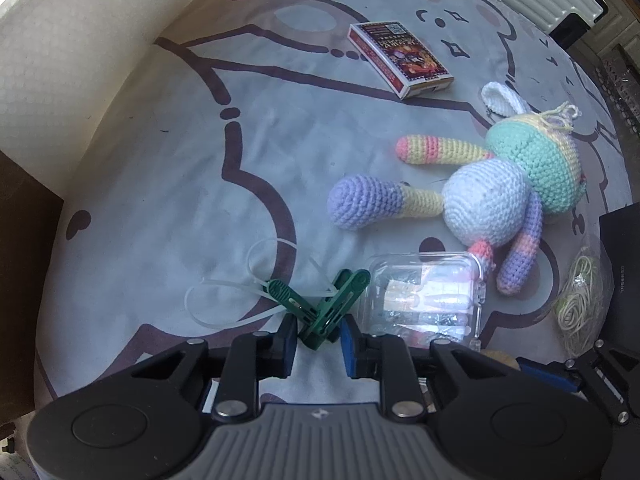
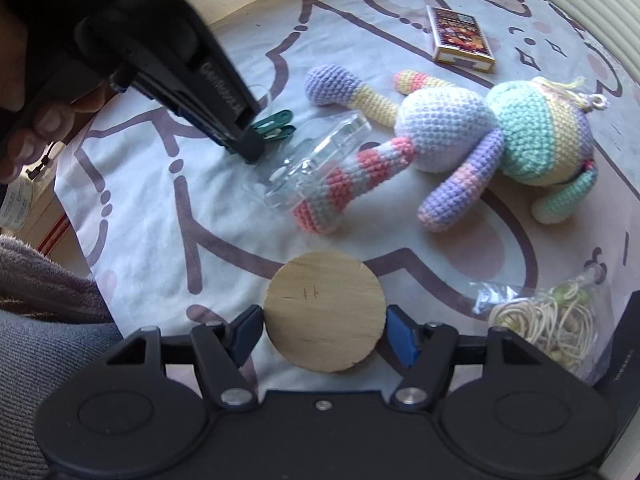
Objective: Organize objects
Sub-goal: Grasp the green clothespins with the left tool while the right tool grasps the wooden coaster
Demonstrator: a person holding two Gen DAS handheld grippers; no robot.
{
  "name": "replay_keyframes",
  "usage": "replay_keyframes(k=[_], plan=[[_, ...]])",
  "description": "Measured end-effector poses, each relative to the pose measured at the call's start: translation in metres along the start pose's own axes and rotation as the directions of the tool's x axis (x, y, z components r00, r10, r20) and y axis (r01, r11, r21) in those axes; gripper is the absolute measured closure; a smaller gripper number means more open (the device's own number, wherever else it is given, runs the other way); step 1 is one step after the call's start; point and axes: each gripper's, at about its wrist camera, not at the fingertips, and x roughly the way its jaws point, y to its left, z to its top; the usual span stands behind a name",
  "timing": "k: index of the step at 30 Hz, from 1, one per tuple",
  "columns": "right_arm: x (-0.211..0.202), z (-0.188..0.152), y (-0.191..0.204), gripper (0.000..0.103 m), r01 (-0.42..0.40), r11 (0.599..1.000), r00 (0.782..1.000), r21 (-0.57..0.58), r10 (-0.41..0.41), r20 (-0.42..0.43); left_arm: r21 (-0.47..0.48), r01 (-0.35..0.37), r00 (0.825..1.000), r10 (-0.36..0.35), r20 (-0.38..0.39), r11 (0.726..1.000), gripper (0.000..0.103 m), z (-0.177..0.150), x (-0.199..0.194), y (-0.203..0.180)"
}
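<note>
While gripped, clothespin [image 1: 320, 316] between pads

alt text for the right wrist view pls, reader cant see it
The right tool brackets a round wooden disc on a patterned cloth. Behind lie a crocheted pastel doll, a clear plastic box and a card box, while the left tool grips green clothespins.

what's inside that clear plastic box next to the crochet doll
The clear plastic box holds small pale and glittery pieces; glare blurs them, so I can't identify them. The crochet doll's leg overlaps one end.
</note>
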Motion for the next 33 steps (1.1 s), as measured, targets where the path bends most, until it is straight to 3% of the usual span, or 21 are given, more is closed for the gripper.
replay_keyframes(k=[15, 23, 33], plan=[[-0.038, -0.001, -0.012, 0.035, 0.065, 0.993, 0.993, 0.102, -0.074, 0.089, 0.044, -0.046, 0.993, 0.041, 0.109, 0.998, 0.079, -0.01, -0.044, -0.003], [-0.069, -0.003, -0.025, 0.035, 0.095, 0.973, 0.973, 0.211, -0.135, 0.184, 0.074, -0.039, 0.984, 0.025, 0.176, 0.997, 0.079, -0.018, -0.073, -0.012], [-0.102, -0.01, -0.038, 0.035, 0.11, 0.934, 0.941, 0.339, -0.208, 0.268, 0.164, -0.083, 0.963, 0.036, 0.267, 0.983, 0.079, -0.033, -0.104, -0.025]])
